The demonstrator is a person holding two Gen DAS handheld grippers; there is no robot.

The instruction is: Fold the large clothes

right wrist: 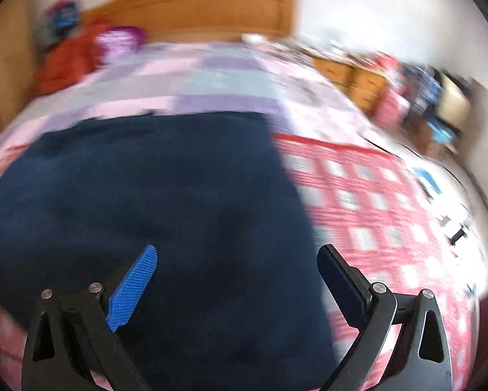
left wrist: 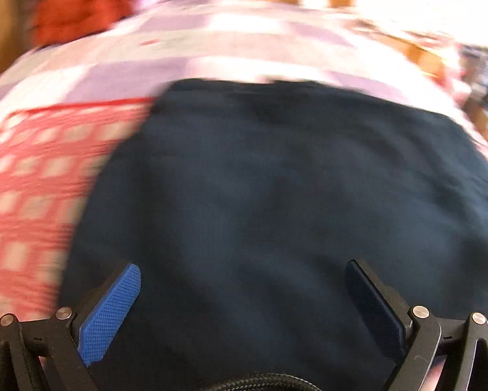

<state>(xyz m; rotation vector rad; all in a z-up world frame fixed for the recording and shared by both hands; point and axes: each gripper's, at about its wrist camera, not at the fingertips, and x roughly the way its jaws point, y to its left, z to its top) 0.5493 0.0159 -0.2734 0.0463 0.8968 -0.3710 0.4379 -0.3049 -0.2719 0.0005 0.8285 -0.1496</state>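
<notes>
Now both grippers, left (left wrist: 244,296) and right (right wrist: 237,277), hover with fingers open over the dark cloth (left wrist: 276,179), so a hasty pinch may bunch it.

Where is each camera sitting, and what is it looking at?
Left wrist view: sits on the left gripper, facing along its spread fingers, above the dark blue garment on the bed.
Right wrist view: sits on the right gripper, also open, above the garment's right edge and the red checked cover.
Both share the garment, the cover and the wooden headboard.
</notes>
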